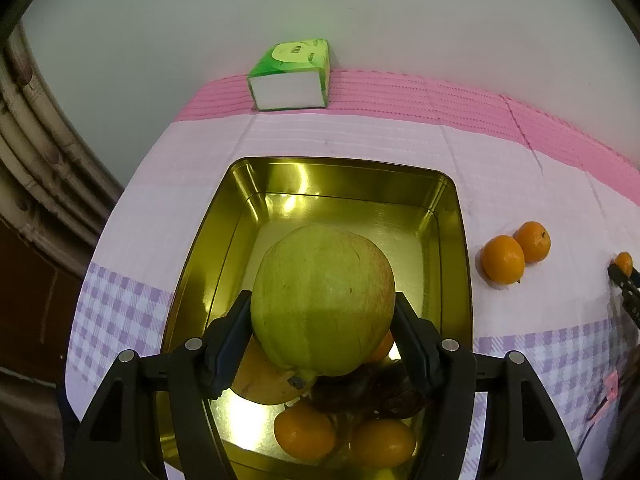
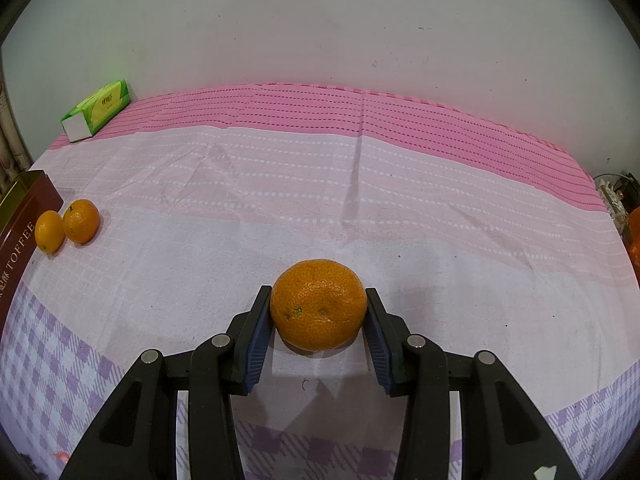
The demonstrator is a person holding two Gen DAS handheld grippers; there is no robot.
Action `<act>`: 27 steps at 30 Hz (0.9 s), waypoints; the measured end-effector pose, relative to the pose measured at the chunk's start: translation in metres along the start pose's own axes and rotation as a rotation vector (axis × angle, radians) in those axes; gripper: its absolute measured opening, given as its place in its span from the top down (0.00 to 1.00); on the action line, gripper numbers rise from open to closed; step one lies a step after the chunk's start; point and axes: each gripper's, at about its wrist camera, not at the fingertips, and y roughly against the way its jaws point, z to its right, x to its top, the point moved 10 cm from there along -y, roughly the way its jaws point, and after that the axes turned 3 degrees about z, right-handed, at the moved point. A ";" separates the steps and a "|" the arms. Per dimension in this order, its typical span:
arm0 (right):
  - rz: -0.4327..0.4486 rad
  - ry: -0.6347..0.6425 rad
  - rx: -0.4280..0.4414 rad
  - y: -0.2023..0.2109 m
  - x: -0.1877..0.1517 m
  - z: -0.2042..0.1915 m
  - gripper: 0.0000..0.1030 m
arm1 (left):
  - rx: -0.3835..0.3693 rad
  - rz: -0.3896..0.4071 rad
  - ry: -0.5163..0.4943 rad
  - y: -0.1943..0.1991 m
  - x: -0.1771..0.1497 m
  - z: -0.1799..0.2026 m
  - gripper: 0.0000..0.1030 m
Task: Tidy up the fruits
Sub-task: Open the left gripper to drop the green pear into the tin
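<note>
My left gripper (image 1: 323, 300) is shut on a large green apple (image 1: 322, 299) and holds it over the gold tin (image 1: 460, 240). Under the apple the tin holds a few oranges (image 1: 304, 430), a yellow fruit (image 1: 260, 380) and dark fruit (image 1: 368, 392). My right gripper (image 2: 319, 308) has its blue pads (image 2: 258, 344) against both sides of an orange (image 2: 319, 310) that rests on the cloth. Two oranges (image 1: 516, 252) lie on the cloth right of the tin; they also show in the right wrist view (image 2: 68, 224) beside the tin's brown wall (image 2: 20, 236).
A green tissue box (image 1: 292, 76) stands at the table's far edge by the wall, also in the right wrist view (image 2: 96, 110). The pink and lilac tablecloth (image 2: 320, 200) covers the table. Clutter sits past the right edge (image 2: 620, 200).
</note>
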 end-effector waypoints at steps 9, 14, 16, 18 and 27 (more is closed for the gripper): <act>0.001 0.002 -0.002 -0.001 -0.001 0.001 0.61 | -0.006 -0.004 0.003 0.001 -0.001 0.003 0.34; 0.002 0.007 -0.006 -0.002 -0.001 0.001 0.61 | -0.015 -0.002 0.010 0.004 -0.002 -0.001 0.34; 0.002 0.008 -0.006 -0.002 -0.001 0.001 0.61 | -0.018 0.002 0.016 0.006 -0.001 -0.003 0.34; 0.002 0.009 -0.007 -0.002 -0.001 0.000 0.61 | -0.022 0.001 0.024 0.007 -0.001 -0.004 0.34; 0.003 0.019 -0.017 -0.003 0.000 -0.001 0.60 | -0.024 -0.004 0.039 0.008 -0.005 -0.010 0.34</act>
